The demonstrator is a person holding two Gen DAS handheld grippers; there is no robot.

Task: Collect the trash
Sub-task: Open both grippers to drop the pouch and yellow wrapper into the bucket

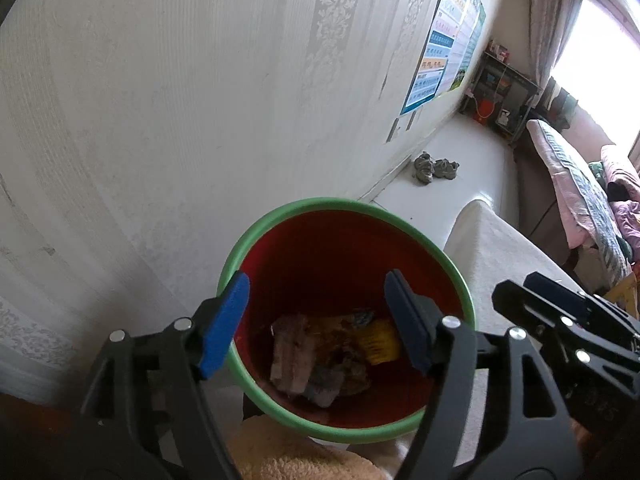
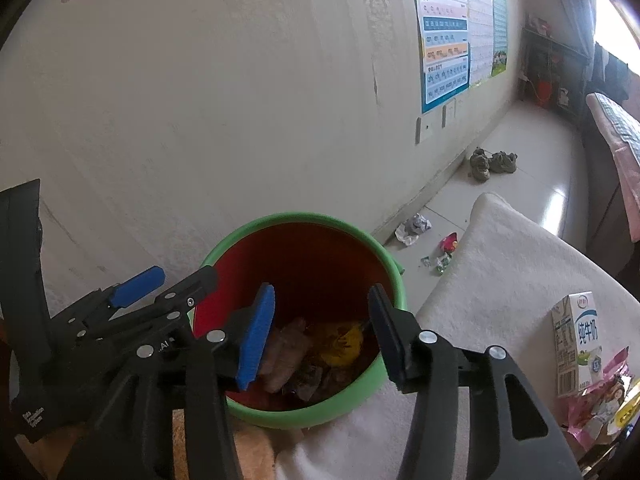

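A red bin with a green rim stands by the wall and holds crumpled wrappers, brownish and yellow. My left gripper is open and empty over the bin's mouth. My right gripper is open and empty over the same bin; it also shows at the right of the left wrist view. Loose trash lies on the floor: a crumpled white paper and small red and green wrappers.
A white-covered surface sits right of the bin with a milk carton and pink snack packets on it. A pair of shoes lies by the wall. A bed and a shelf stand farther back.
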